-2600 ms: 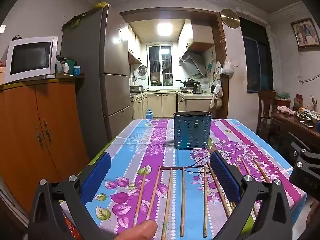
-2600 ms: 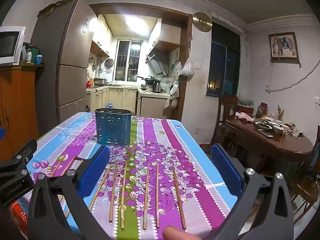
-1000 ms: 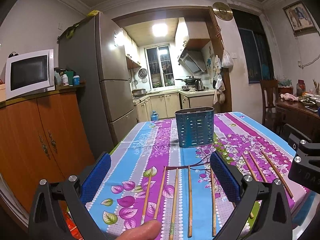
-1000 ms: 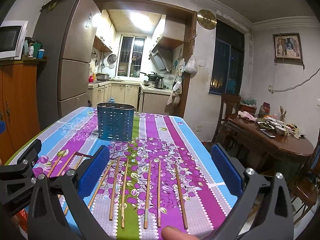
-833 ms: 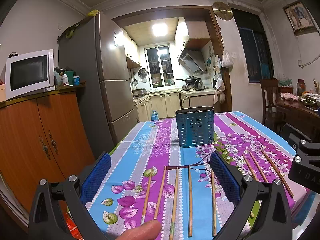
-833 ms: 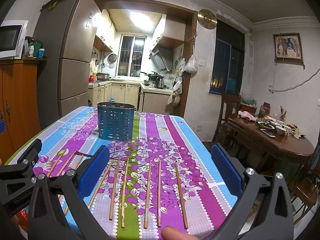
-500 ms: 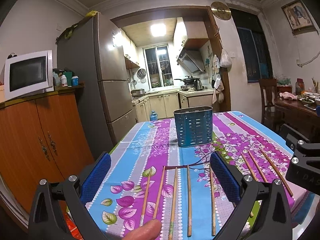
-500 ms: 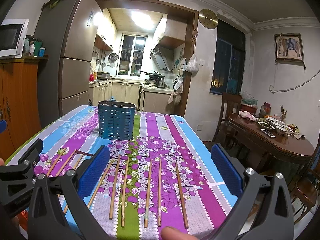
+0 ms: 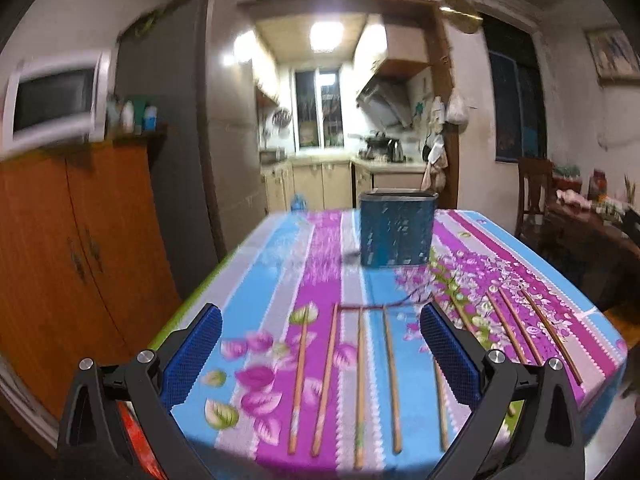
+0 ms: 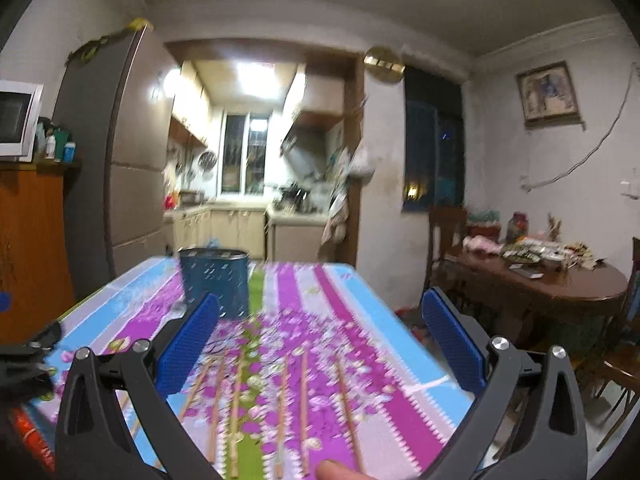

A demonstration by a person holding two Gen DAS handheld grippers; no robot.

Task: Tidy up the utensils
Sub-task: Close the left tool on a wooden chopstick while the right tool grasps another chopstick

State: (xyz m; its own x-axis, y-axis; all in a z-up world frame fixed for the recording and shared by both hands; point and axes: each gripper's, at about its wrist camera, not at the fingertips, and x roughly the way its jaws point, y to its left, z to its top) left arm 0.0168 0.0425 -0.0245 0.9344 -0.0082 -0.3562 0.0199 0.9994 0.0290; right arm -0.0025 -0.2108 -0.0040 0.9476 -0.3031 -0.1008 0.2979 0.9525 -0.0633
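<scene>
We are holding the left gripper [image 9: 320,344] and right gripper [image 10: 318,338] wide apart, gripping nothing. Nine chopsticks [image 9: 360,380], as far as the blur lets us count, are lying in a row along the tablecloth's [image 9: 280,264] near edge. One blue holder [image 9: 396,230] is standing toward the far edge. We are reading no writing.

I see wooden chopsticks [image 9: 360,380] lying side by side on the table; the blue holder [image 9: 396,229] stands upright behind them.
</scene>
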